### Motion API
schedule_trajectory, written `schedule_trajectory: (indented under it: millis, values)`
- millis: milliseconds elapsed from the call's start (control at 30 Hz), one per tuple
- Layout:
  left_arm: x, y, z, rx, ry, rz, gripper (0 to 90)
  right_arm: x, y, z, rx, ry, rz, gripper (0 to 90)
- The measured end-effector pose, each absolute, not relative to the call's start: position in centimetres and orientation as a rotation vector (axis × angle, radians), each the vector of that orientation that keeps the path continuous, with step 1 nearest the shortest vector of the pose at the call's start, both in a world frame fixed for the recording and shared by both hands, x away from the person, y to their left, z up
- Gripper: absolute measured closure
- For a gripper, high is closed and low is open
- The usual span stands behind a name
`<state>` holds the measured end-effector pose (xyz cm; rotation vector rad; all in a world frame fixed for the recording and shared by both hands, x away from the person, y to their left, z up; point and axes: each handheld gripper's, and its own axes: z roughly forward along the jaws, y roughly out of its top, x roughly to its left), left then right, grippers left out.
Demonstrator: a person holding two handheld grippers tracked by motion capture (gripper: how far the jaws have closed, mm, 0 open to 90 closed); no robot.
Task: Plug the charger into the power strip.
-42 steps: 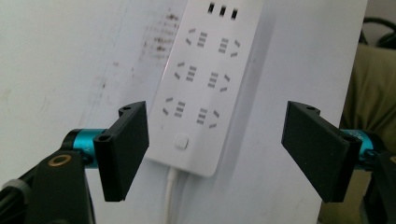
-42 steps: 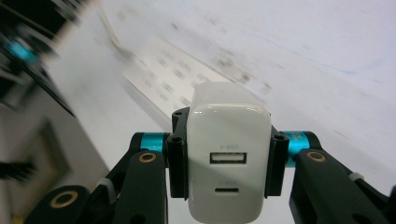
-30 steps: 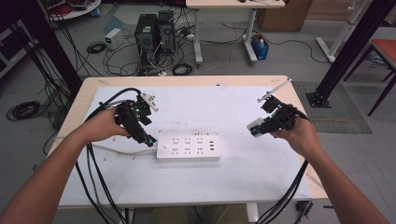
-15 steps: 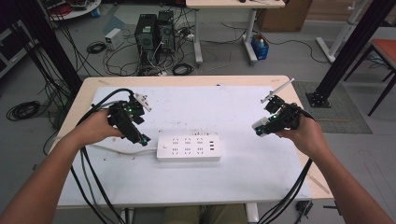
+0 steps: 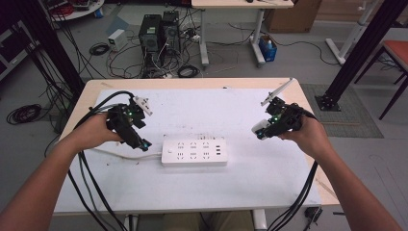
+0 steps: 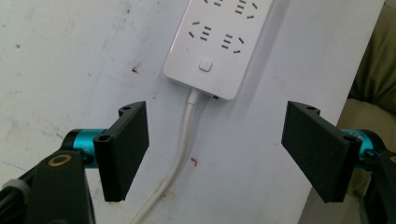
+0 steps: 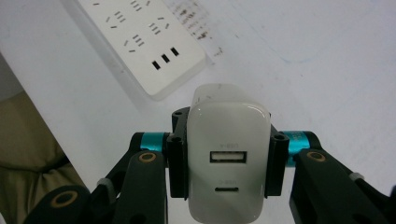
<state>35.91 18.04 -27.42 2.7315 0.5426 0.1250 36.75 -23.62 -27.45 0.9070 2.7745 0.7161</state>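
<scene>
Aloft, right hand-held gripper (image 7: 226, 168) around white charger (image 7: 229, 158), beside power strip (image 5: 194, 152).

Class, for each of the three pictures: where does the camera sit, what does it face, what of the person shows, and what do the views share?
High view: above the person's side, looking down on the table; both forearms, left gripper, right gripper.
Left gripper view: on the left gripper, facing the power strip and its cord.
Right gripper view: on the right gripper, clamping a USB charger.
All share the power strip.
</scene>
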Motion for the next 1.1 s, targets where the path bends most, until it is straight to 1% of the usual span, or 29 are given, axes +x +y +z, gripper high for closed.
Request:
schedule_trajectory:
  millis: [100,200,367,533,800,1100]
  values:
    - [35.7,18.3,-27.7,2.747,0.511,0.085,23.4,37.1,-22.7,-27.4,0.843,2.806,0.725,61.9]
    - [35.6,18.6,-27.8,2.761,0.481,0.079,23.4,37.6,-21.5,-27.3,0.781,2.833,0.715,61.9]
    - [35.7,19.0,-28.0,2.773,0.508,0.078,23.4,38.9,-18.6,-27.4,0.696,2.875,0.642,62.0]
    - [35.9,19.1,-28.8,2.782,0.568,0.090,23.4,39.7,-15.9,-28.3,0.546,2.945,0.545,62.0]
    - [35.9,19.0,-29.2,2.783,0.546,0.104,23.4,40.7,-12.7,-29.6,0.357,3.008,0.506,62.0]
    - [36.2,19.4,-30.1,2.789,0.540,0.089,23.4,41.4,-9.9,-31.6,0.264,3.040,0.477,62.1]
